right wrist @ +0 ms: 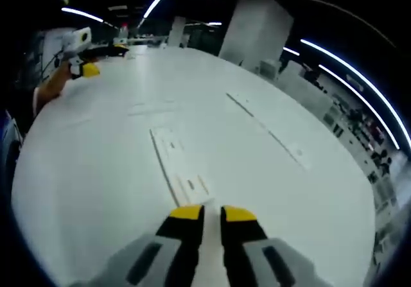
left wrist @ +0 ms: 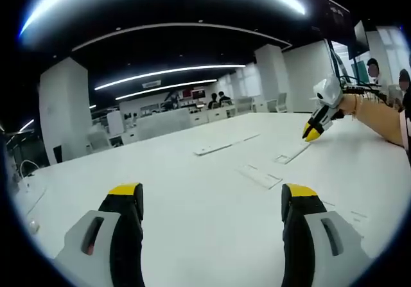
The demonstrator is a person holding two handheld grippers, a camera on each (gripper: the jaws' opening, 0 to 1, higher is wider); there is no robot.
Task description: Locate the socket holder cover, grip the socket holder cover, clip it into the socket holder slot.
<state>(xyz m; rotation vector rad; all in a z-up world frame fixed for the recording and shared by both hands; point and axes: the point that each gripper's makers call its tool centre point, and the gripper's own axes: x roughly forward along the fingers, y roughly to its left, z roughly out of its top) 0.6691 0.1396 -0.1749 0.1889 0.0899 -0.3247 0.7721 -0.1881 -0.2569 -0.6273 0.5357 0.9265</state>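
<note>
Yellow-tipped jaws of the right claw (right wrist: 213,214) stand nearly together at the bottom of the right gripper view, a thin gap between them and nothing visibly in it; whether they pinch anything I cannot tell. Just beyond the tips lies the socket holder cover (right wrist: 180,165), a long white strip flat on the white surface (right wrist: 96,171), running away from the claw toward the far end. Its markings are too faint to read, and white on white blurs its edges. A second long seam or slot (right wrist: 266,131) runs down the surface to the right of it, well apart; I cannot tell whether this is the holder slot.

Left claw (left wrist: 212,200) stands wide open over bare surface in the left gripper view, holding nothing. Ahead of it lie flat white panels (left wrist: 260,176), with another strip (left wrist: 212,149) farther off. The right claw (left wrist: 313,133) comes in from the right there, tips down at the surface near a small recessed panel (left wrist: 284,158), held by a person's forearm (left wrist: 379,117). Chairs, pillars and seated people stand beyond the far edge.
</note>
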